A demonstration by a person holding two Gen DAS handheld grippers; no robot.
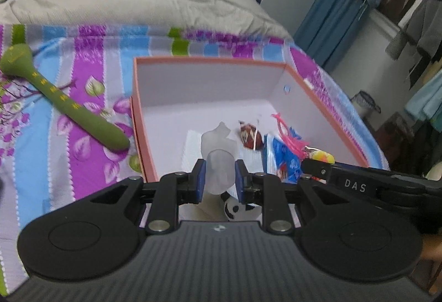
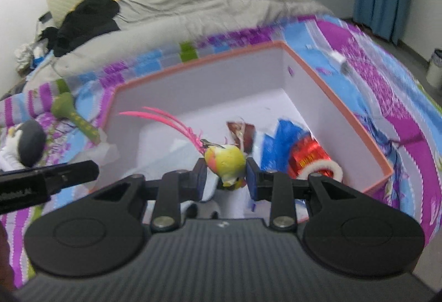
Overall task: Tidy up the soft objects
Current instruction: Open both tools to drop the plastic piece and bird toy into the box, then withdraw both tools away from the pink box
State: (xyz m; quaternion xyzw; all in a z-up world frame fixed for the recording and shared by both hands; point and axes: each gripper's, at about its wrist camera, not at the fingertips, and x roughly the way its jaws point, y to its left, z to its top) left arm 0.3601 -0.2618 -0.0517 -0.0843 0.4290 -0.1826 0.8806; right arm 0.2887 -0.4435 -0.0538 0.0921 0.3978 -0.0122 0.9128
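A: In the left wrist view, what is seen?

B: The left claw point(image 1: 218, 177) is clamped on a frosted translucent soft piece point(image 1: 219, 163), held above the near edge of the pink-rimmed box point(image 1: 210, 60) that is set on the bed's flowered sheet point(image 1: 83, 58). A wrapped sweet point(image 1: 250, 133) and a blue packet point(image 1: 287, 163) are already lying inside. A green soft stick point(image 1: 66, 100) is left on the sheet, just beside the box's left wall.

A: And in the right wrist view?

B: The right claw point(image 2: 226, 176) is closed on a yellow toy bird point(image 2: 225, 161) with pink tail feathers, also held over the box. A red foil roll point(image 2: 309, 157) is seen in the near right corner.

A: What might go wrong?

B: The two claws are held near each other, so a collision could be caused. If the bird is released too high, it may bounce out, or the feathers may be bent against the wall.
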